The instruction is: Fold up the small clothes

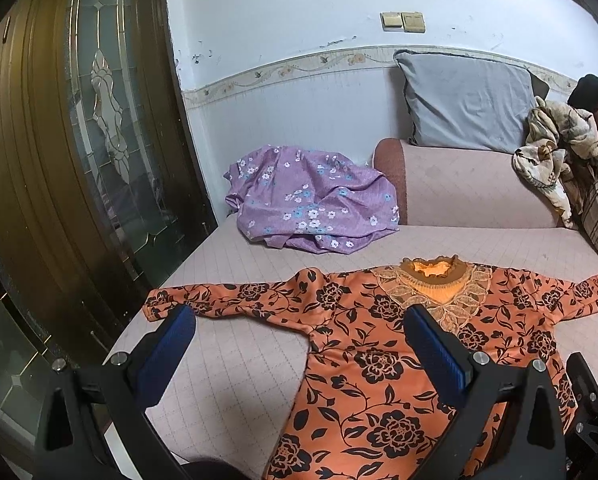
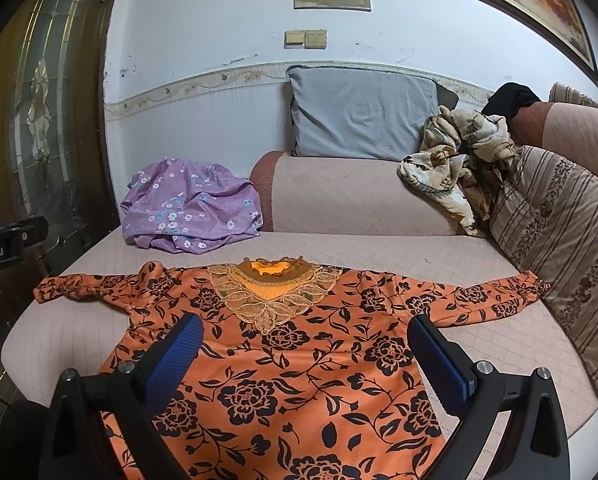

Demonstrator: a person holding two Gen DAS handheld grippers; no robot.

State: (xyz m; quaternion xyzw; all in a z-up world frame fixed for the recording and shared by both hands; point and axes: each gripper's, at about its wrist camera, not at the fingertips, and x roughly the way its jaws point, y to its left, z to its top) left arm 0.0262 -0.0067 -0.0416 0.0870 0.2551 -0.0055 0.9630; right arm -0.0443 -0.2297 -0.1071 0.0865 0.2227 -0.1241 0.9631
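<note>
An orange top with black flowers and a lace collar (image 1: 379, 360) (image 2: 291, 360) lies flat and face up on the pink quilted sofa seat (image 1: 235, 360) (image 2: 479, 264), both sleeves spread out sideways. My left gripper (image 1: 301, 316) hovers open above the top's left side, near its left sleeve (image 1: 219, 296). My right gripper (image 2: 305, 326) is open too, held over the chest just below the collar. Nothing sits between either pair of blue-padded fingers (image 1: 171, 356) (image 2: 439, 360).
A crumpled purple flowered garment (image 1: 311, 196) (image 2: 191, 208) lies at the seat's back left. A beige patterned cloth (image 1: 551, 160) (image 2: 455, 160) is heaped at the back right beside a striped cushion (image 2: 559, 260). A grey pillow (image 1: 467, 100) leans on the wall. A wooden glass door (image 1: 79, 140) stands left.
</note>
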